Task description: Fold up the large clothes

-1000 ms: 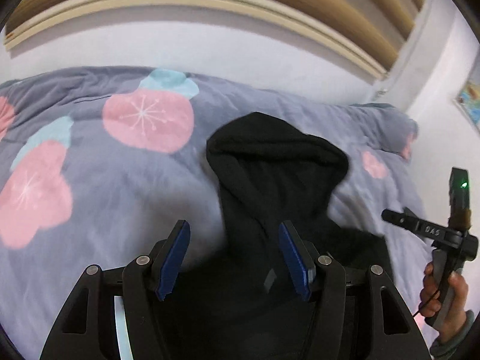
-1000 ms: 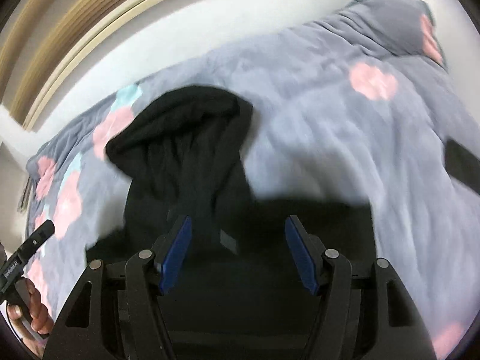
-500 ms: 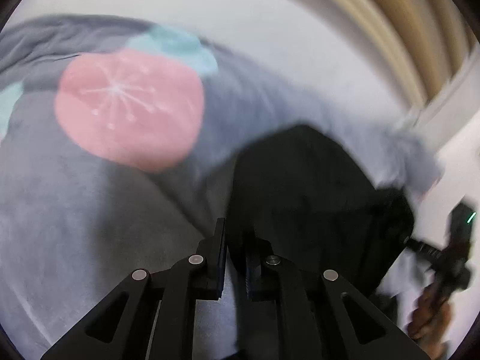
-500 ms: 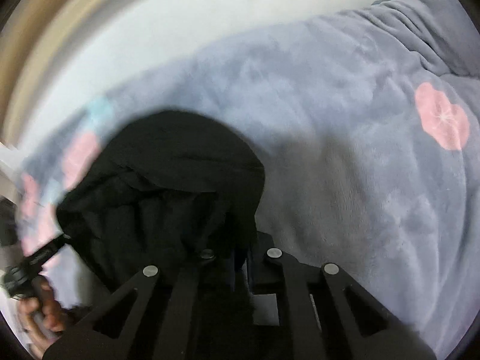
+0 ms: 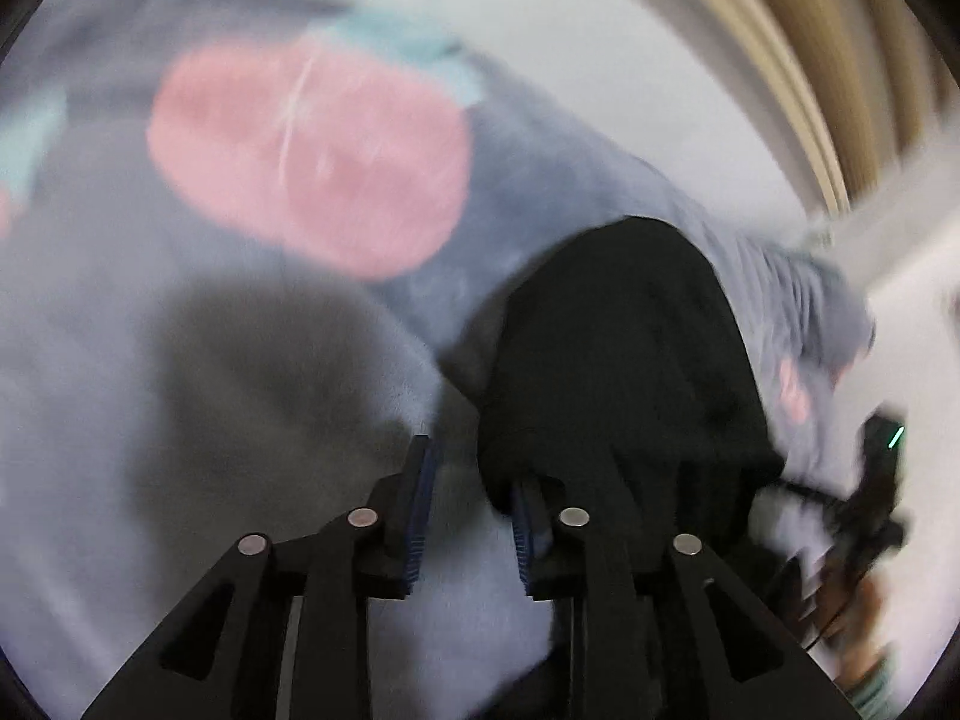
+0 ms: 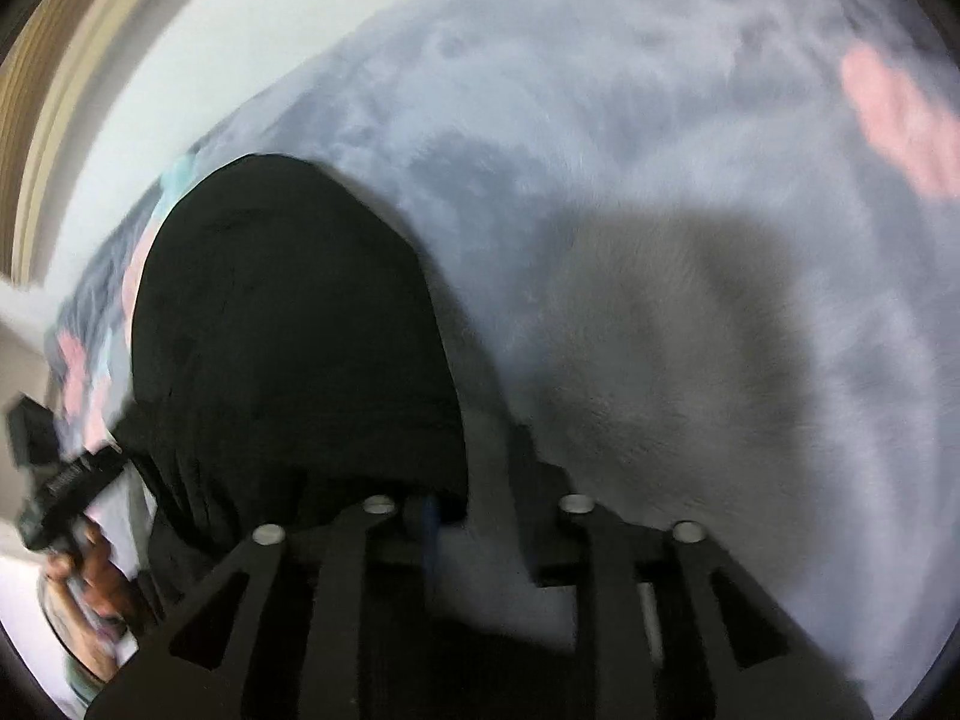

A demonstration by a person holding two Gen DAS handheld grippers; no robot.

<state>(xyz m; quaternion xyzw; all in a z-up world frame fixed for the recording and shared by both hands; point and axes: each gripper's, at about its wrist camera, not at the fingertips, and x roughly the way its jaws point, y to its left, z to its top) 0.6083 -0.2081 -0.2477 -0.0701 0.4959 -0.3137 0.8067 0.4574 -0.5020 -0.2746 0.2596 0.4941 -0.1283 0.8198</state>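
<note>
A black garment lies bunched in a rounded heap on a bedspread.
</note>
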